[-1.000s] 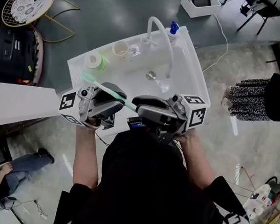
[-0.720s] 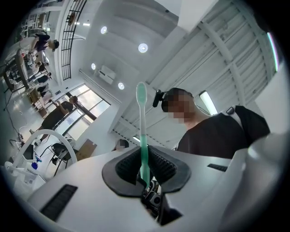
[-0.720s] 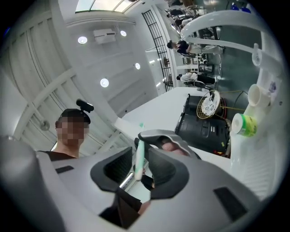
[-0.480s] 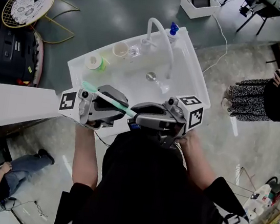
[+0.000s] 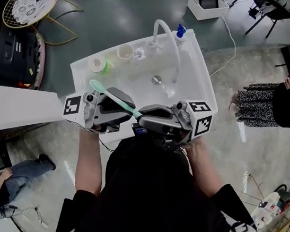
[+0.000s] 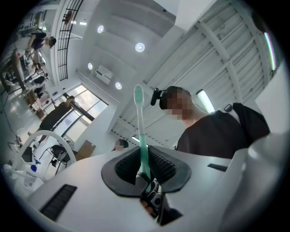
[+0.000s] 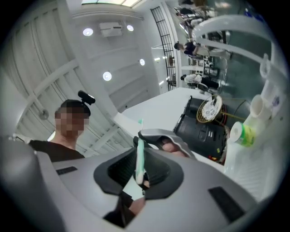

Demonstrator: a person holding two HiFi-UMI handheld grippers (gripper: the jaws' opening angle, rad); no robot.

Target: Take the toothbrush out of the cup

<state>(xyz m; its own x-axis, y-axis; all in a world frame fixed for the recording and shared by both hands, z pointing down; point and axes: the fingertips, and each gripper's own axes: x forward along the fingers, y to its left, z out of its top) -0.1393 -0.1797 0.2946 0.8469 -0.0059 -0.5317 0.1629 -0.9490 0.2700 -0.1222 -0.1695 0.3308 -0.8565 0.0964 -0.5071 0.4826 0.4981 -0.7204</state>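
A green toothbrush (image 5: 103, 92) is held in the air over the front of the white sink unit (image 5: 195, 66), clear of the cream cup (image 5: 124, 52) at the back. My left gripper (image 5: 124, 106) is shut on its handle, with the bristle end sticking out past the jaws (image 6: 139, 122). My right gripper (image 5: 140, 119) faces the left one. Its jaws are closing, and the pads meet the handle's tail end (image 7: 140, 154). The left gripper and a hand show just behind the brush in the right gripper view.
A curved white faucet (image 5: 167, 30) and a blue-capped bottle (image 5: 180, 31) stand at the sink's rear. A clear glass (image 5: 138, 53) and a green-and-white roll (image 5: 97, 64) sit beside the cup. A person in a patterned skirt (image 5: 256, 102) stands at the right; another sits at the lower left.
The right jaws have gone from wide open to closed around the toothbrush's tail end. The brush and both grippers have barely shifted.
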